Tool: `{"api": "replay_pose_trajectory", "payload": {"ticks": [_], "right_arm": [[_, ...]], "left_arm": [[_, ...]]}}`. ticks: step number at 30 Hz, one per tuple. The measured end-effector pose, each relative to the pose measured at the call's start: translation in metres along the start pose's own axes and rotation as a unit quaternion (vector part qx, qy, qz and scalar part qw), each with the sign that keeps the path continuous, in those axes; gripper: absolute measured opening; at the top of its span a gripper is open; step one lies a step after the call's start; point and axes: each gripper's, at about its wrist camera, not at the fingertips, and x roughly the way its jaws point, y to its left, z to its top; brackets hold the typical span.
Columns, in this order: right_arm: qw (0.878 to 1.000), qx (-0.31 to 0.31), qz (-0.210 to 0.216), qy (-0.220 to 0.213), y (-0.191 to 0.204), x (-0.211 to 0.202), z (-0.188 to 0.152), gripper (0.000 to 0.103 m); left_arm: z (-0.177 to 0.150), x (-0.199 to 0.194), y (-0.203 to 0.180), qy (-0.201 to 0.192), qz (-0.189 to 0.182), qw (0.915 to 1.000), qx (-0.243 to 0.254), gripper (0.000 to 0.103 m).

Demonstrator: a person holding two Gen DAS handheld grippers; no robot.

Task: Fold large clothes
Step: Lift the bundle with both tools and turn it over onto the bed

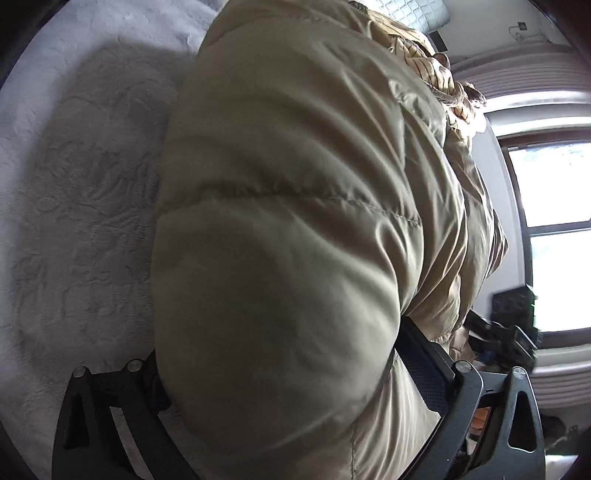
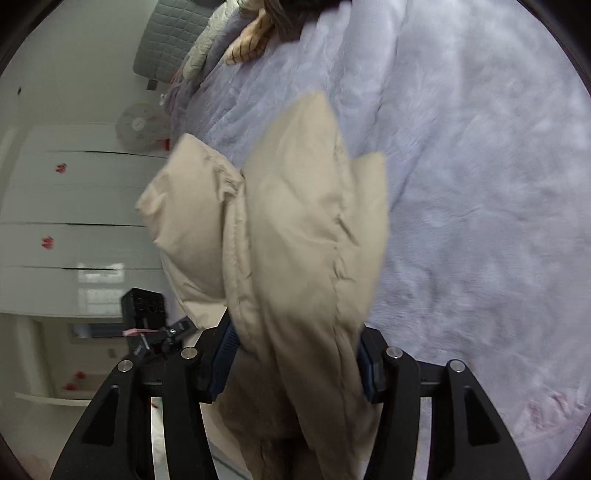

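A beige puffer jacket (image 1: 295,206) fills most of the left wrist view, lying over a pale plush bed cover (image 1: 81,177). A swollen quilted section of it bulges between the fingers of my left gripper (image 1: 291,369), whose jaws stand wide; the right pad (image 1: 424,354) shows bare beside the fabric. In the right wrist view another bunched part of the jacket (image 2: 295,229) runs between the blue pads (image 2: 229,347) of my right gripper (image 2: 297,354), which pinch it. This fold sticks out ahead of the fingers above the bed cover (image 2: 480,184).
A window (image 1: 554,229) lies to the right in the left wrist view. White drawers with red paw stickers (image 2: 74,240), a round fan (image 2: 138,125) and a black device (image 2: 144,306) stand beside the bed. A striped tan cloth (image 2: 247,48) and a grey quilted cushion (image 2: 173,33) sit at the far end.
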Motion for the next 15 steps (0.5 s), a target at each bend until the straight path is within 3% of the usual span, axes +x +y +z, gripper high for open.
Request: {"api": "replay_pose_trajectory", "payload": {"ticks": [2,4,6,10,12,14,15], "right_arm": [[0.999,-0.028,-0.022,-0.041,0.016,-0.027,-0.003,0.059],[0.997,-0.046,-0.001,-0.056,0.031,-0.04,0.004,0.055],[0.998,-0.056,0.017,-0.036,0.043,-0.031,0.012,0.055],[0.998,-0.041,-0.055,0.0,0.035,0.007,0.025,0.055],[0.999,0.006,-0.05,0.012,0.018,0.022,0.03,0.054],[0.999,0.019,-0.028,0.014,0.011,0.02,0.02,0.032],[0.999,0.012,-0.027,0.017,0.014,0.021,0.016,0.01]], "left_arm": [[0.0,-0.004,-0.011,-0.008,0.02,0.9997,0.01,0.102],[-0.004,-0.005,-0.021,-0.013,0.028,0.9994,0.015,0.102],[-0.005,-0.006,-0.025,-0.018,0.034,0.9991,0.016,0.102],[-0.003,-0.017,-0.02,-0.025,0.041,0.9988,0.01,0.102],[-0.012,-0.029,-0.01,-0.029,0.049,0.9983,0.012,0.102],[-0.013,-0.033,-0.011,-0.036,0.065,0.9971,0.017,0.102],[-0.012,-0.034,-0.013,-0.038,0.072,0.9965,0.019,0.102]]}}
